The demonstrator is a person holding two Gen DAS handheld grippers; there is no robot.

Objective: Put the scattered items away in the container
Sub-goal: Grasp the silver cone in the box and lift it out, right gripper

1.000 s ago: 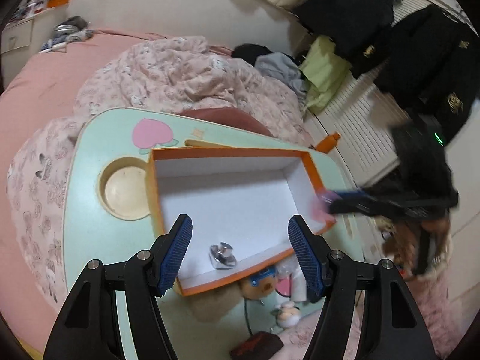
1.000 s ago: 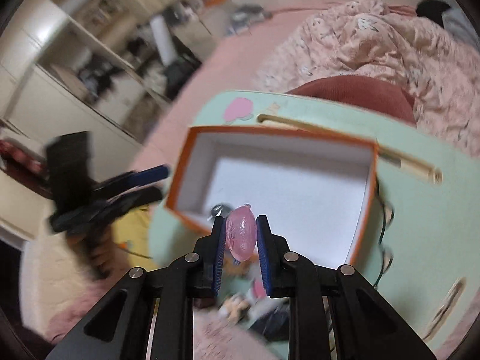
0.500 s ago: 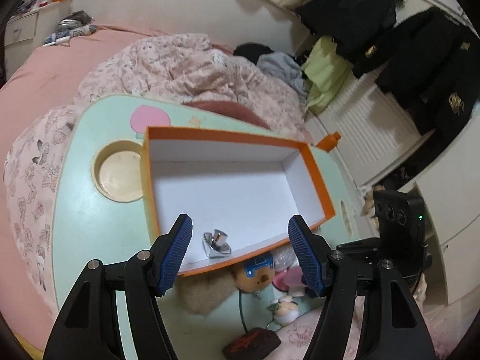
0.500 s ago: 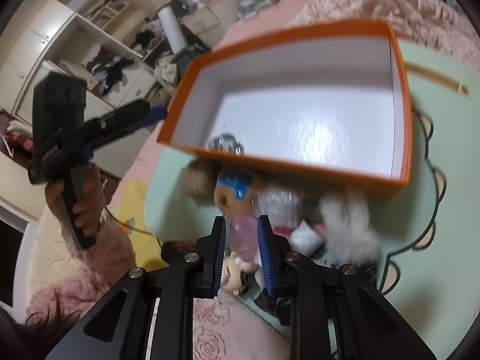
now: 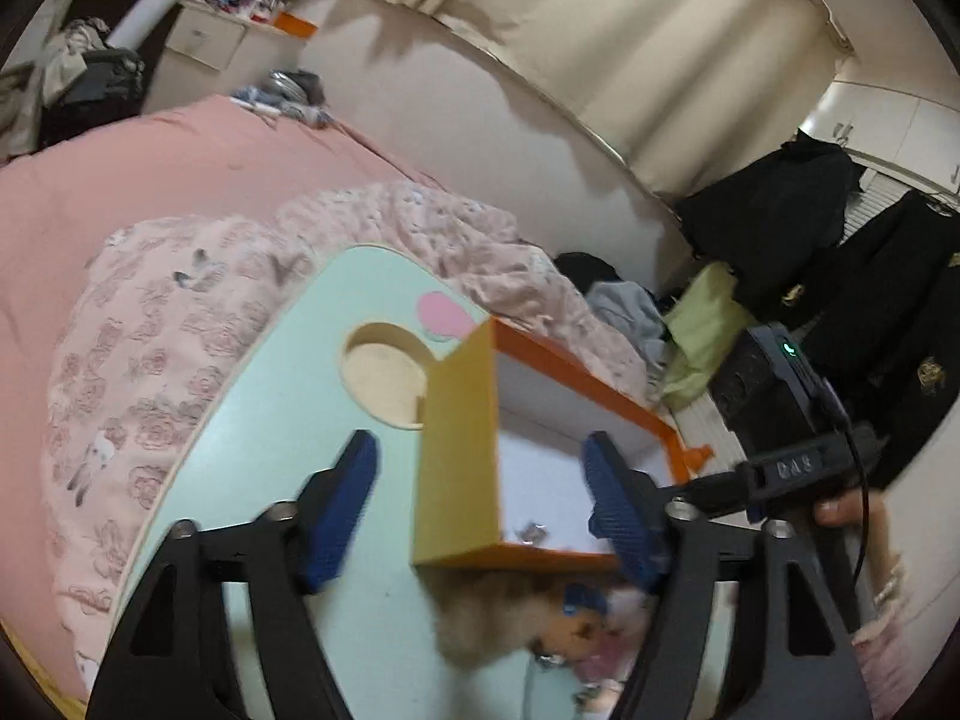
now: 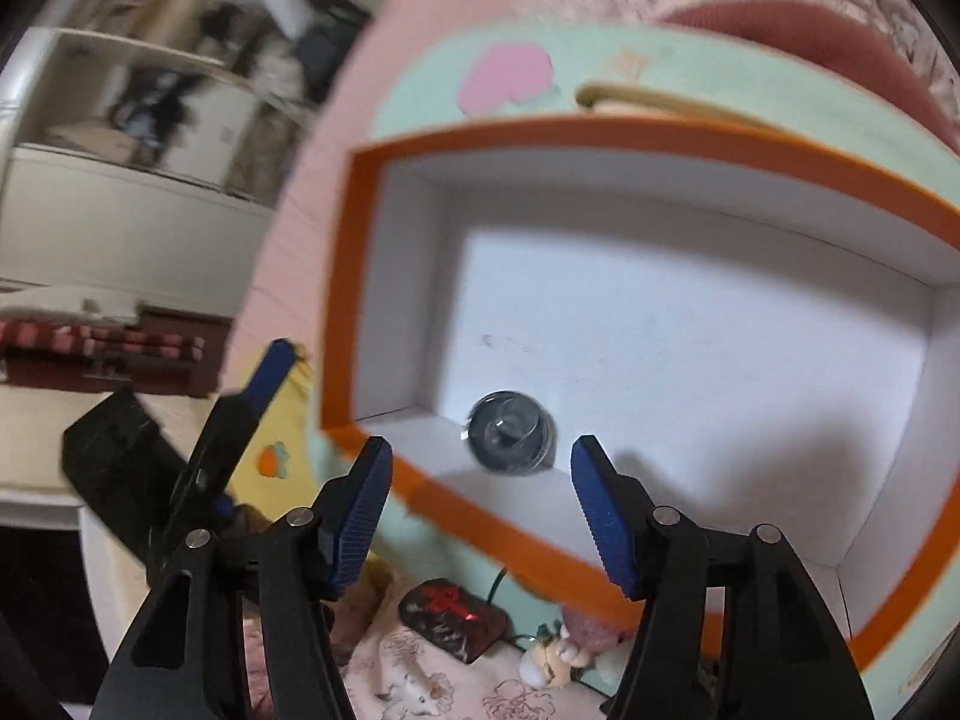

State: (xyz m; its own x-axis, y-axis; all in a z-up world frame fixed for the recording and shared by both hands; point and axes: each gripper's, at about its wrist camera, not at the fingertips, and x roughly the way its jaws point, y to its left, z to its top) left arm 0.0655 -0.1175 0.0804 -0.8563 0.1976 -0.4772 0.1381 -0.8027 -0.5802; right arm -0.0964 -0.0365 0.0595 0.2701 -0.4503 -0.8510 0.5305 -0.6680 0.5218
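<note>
Mint table (image 6: pixel 420 96) bears the orange box (image 6: pixel 600 138); right gripper (image 6: pixel 480 504), jaws just opening, tilts steeply down.

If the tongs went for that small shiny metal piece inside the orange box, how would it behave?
The metal piece looks smooth and glossy, so it would probably slip between the pads. Its rounded, knob-like shape suggests that it may roll or skid across the smooth white floor of the orange box if nudged. It looks rigid, likely dense for its size.
</note>
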